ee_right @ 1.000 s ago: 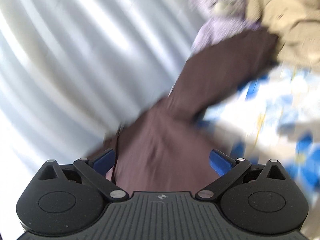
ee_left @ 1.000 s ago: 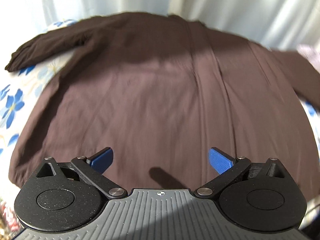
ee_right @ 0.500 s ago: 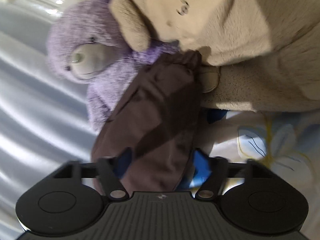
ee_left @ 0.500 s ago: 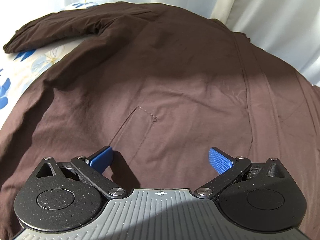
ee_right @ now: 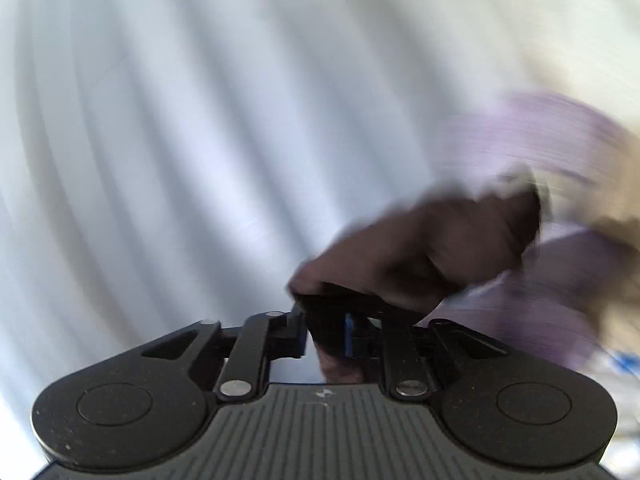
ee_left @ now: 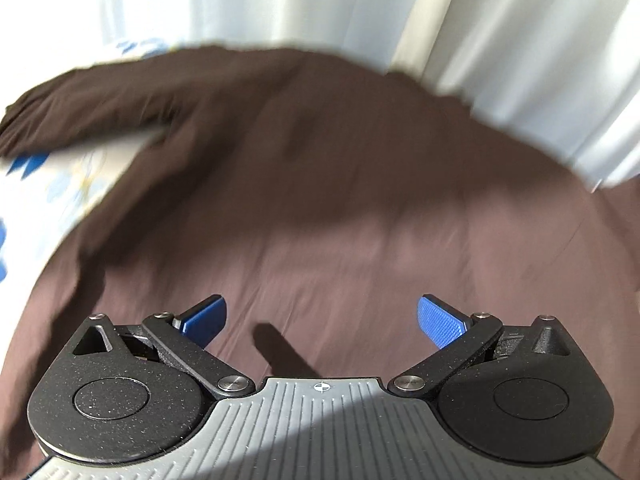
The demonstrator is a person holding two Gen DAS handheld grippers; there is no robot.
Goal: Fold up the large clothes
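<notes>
A large dark brown shirt (ee_left: pixel 340 200) lies spread flat on a floral bed sheet (ee_left: pixel 60 184). One sleeve (ee_left: pixel 92 112) stretches out to the far left. My left gripper (ee_left: pixel 320 308) hovers open over the shirt's body, with nothing between its blue pads. In the right wrist view, my right gripper (ee_right: pixel 326 324) has its jaws closing, and the pads pinch the end of the shirt's other sleeve (ee_right: pixel 420 248). That sleeve hangs lifted in front of the gripper. The picture is blurred by motion.
A pale pleated curtain (ee_left: pixel 500 40) hangs behind the bed and also fills the right wrist view as the curtain (ee_right: pixel 200 120). A purple plush toy (ee_right: pixel 540 132) and a beige plush toy (ee_right: pixel 616 280) sit at the right, behind the lifted sleeve.
My right gripper went from open around the sleeve to closed on its end and lifted it away from the plush toys. My left gripper slid across the shirt and stayed open.
</notes>
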